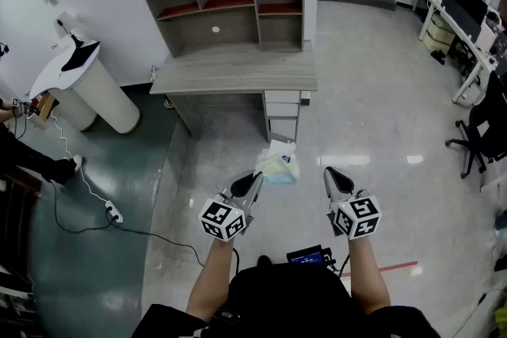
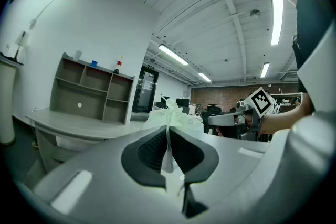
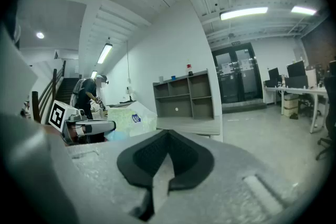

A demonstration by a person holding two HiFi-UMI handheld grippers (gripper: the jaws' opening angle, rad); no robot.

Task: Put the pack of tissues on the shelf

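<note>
The pack of tissues [image 1: 279,167], pale green-white in clear wrap, hangs in the air in front of me, above the floor. My left gripper [image 1: 255,178] is shut on the edge of its wrapper; in the left gripper view the thin plastic runs between the closed pads and the pack [image 2: 173,114] bulges beyond my left gripper [image 2: 168,128]. My right gripper [image 1: 333,173] is held level beside it, shut and empty, as the right gripper [image 3: 167,135] shows in its own view. The grey shelf [image 1: 228,2] stands on the back of a desk [image 1: 236,72] ahead, and shows too in both gripper views as the shelf [image 2: 90,89] and the shelf [image 3: 185,94].
A drawer unit [image 1: 283,108] sits under the desk's right end. A white cylindrical stand [image 1: 89,89] and a cable with power strip [image 1: 113,213] lie to the left. An office chair [image 1: 480,129] and desks with monitors [image 1: 459,8] are at the right. A person [image 3: 86,95] stands far left.
</note>
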